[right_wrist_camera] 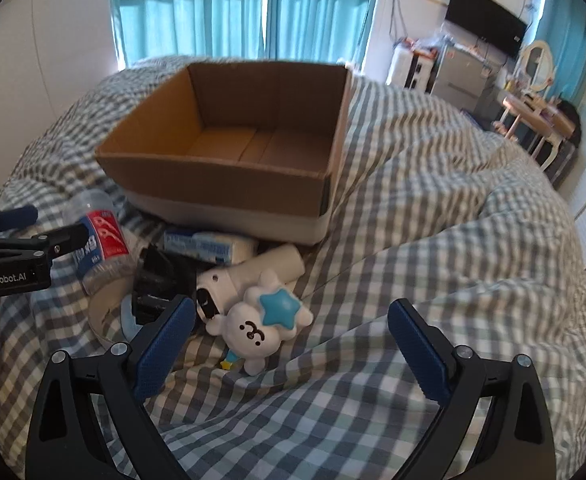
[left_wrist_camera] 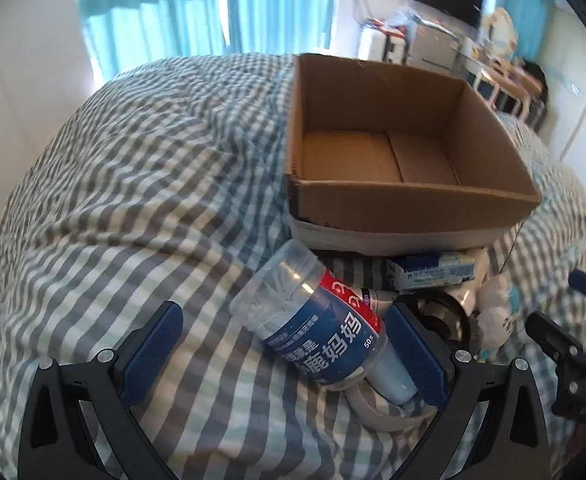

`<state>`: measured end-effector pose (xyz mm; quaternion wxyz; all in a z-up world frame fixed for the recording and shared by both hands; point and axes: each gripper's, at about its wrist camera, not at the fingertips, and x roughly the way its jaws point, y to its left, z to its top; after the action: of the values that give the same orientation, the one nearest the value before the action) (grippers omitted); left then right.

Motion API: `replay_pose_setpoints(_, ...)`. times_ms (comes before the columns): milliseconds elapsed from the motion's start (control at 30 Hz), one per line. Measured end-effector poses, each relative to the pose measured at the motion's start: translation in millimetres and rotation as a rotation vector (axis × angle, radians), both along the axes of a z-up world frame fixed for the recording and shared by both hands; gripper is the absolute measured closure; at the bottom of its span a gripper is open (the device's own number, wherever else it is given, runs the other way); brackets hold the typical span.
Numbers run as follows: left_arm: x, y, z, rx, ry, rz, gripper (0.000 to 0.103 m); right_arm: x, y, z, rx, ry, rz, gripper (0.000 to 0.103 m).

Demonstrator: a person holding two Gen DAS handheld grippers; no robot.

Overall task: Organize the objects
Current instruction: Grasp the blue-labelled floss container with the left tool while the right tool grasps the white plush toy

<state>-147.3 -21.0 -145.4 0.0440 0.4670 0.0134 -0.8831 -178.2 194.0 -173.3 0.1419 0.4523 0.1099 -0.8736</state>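
Observation:
An open, empty cardboard box (left_wrist_camera: 409,204) (right_wrist_camera: 213,184) stands on the checked bedspread. In front of it lies a heap of objects. My left gripper (left_wrist_camera: 283,318) is open, its jaws either side of a clear jar with a blue and red label (left_wrist_camera: 317,328), not closed on it. The jar (right_wrist_camera: 101,244) lies tilted on a roll of tape (left_wrist_camera: 377,412). My right gripper (right_wrist_camera: 291,318) is open and empty, just in front of a white bear toy with a blue star (right_wrist_camera: 263,326). A white device (right_wrist_camera: 249,276), a black object (right_wrist_camera: 159,280) and a tissue pack (right_wrist_camera: 209,246) lie behind it.
The bedspread (right_wrist_camera: 433,240) is rumpled, with a raised fold to the right of the box. Teal curtains (right_wrist_camera: 245,8) hang behind the bed. A TV (right_wrist_camera: 485,20), drawers and a dressing table stand at the far right.

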Motion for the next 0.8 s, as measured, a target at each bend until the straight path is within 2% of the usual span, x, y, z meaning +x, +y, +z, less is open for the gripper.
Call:
replay_pose_setpoints(133,-4,15,-13,-0.114,-0.016,-0.089,0.0,-13,-4,-21,0.019,-0.088,0.0,0.009)
replay_pose_setpoints(267,-5,22,-20,-0.118,-0.013,-0.171,0.0,-23,-10,-39,0.022,-0.16,0.001,0.017)
replay_pose_setpoints(400,-10,23,-27,-0.101,-0.04,-0.213,0.0,-24,-15,-52,0.044,-0.195,0.012,0.032)
replay_pose_setpoints(467,-12,20,-30,-0.089,-0.041,-0.21,0.0,-21,-17,-54,0.04,-0.195,0.019,0.041)
replay_pose_setpoints(600,-20,14,-37,-0.055,-0.054,-0.19,0.0,-15,-19,-53,0.052,-0.176,0.014,0.042)
replay_pose_setpoints(733,-26,4,-42,0.02,-0.055,-0.115,0.0,-7,-21,-51,0.071,-0.152,0.014,0.042)
replay_pose_setpoints(800,-29,4,-45,0.018,-0.043,-0.092,0.0,-4,-24,-50,0.079,-0.145,0.012,0.042)
